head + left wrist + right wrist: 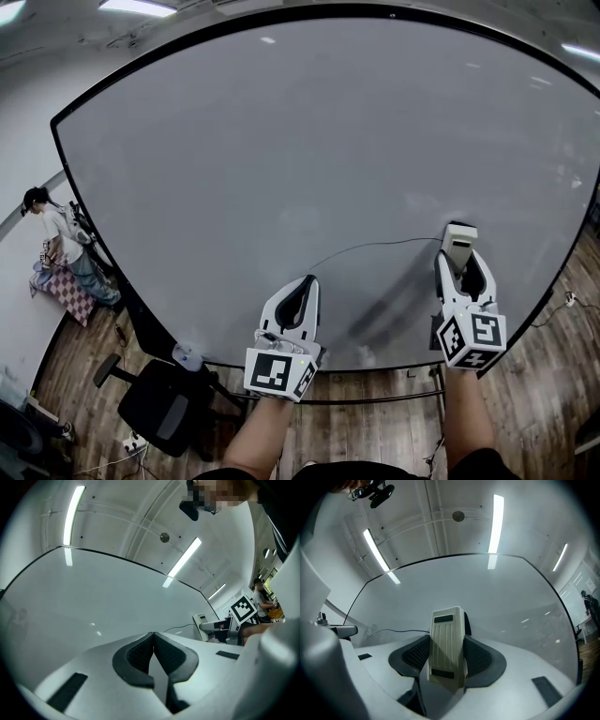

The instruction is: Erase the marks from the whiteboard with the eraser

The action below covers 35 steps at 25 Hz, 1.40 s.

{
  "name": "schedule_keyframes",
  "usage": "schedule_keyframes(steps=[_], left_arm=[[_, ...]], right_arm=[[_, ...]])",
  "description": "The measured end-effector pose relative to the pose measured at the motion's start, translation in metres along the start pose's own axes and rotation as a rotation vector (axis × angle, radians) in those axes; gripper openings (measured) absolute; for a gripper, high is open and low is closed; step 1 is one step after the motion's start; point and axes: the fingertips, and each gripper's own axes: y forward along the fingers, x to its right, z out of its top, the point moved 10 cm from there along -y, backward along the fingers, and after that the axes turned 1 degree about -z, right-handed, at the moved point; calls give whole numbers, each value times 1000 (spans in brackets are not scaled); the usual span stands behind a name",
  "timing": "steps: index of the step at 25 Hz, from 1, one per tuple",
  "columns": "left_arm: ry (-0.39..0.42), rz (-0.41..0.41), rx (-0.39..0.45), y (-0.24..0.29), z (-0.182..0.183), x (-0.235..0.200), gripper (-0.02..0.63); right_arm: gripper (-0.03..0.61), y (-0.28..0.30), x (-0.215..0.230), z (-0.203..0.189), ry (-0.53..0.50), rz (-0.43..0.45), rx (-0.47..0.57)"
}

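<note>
1. The eraser [446,646] is clamped in the right claw [459,261]. The pads press on its two long sides, roughly at mid-length.
2. In the head view the eraser's far end meets the whiteboard [281,169] at the right end of a thin curved line [375,246]. That line is the only clear mark I can see.
3. The left claw [307,279] is closed with nothing in it. It hovers near the line's left end, and I cannot tell whether it touches the board.
4. The eraser looks light, with a stiff, pale, ribbed plastic shell. A dark strip, probably soft felt, shows along its far side.
5. The smooth plastic sides could slip or twist between the pads under a hard push. The present side grip near the middle suits wiping, as long as pressure stays moderate.
6. Its long axis runs along the claw's reach, pointing away from the person and toward the board.
7. The ribbed back faces the right gripper's camera, so the felt side faces away from it. Whether the felt lies flat on the board cannot be told.
</note>
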Motion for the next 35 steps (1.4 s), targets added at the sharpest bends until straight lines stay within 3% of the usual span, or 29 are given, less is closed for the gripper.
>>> schedule_keyframes(steps=[9,20,25,35], left_arm=[[-7,33,-7,-9,-5,-14,20],[-4,68,-1,-29,6,-26,19],[3,98,3,-39,9,-36,20],[7,162,-1,-57,16,-50,19]], right_arm=[[250,10,-29,7,-47,71,-43],[250,20,-90,16,-156,210,-64],[250,26,-119,14,-159,282,-72],[250,33,-204,-3,-295,518,-149]])
